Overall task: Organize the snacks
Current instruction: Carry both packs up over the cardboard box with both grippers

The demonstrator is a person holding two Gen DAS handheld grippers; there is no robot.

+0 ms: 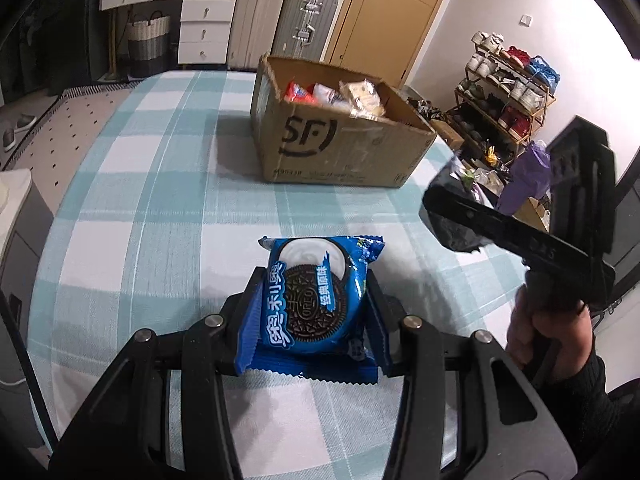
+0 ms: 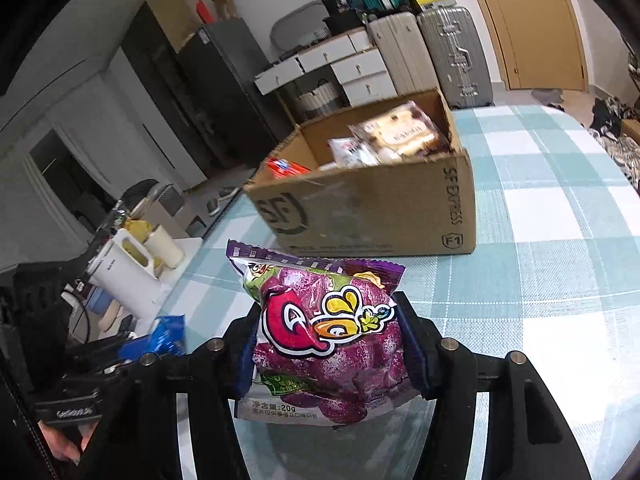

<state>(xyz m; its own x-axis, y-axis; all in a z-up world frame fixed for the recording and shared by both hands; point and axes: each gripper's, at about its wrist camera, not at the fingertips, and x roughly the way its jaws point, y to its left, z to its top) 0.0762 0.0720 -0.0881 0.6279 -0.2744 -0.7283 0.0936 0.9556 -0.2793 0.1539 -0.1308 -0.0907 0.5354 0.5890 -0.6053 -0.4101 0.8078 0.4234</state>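
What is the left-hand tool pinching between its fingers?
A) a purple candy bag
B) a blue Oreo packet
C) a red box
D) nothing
B: the left gripper has its fingers closed on the blue Oreo packet, held above the checked tablecloth.

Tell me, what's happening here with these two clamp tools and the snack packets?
A person is tidying snacks with a handheld gripper in each hand. The left gripper is shut on a blue Oreo packet, and the right gripper is shut on a purple gummy packet. Both are held above the checked tablecloth, facing an open cardboard box that already has several snack packs inside. Neither packet is in the box yet.
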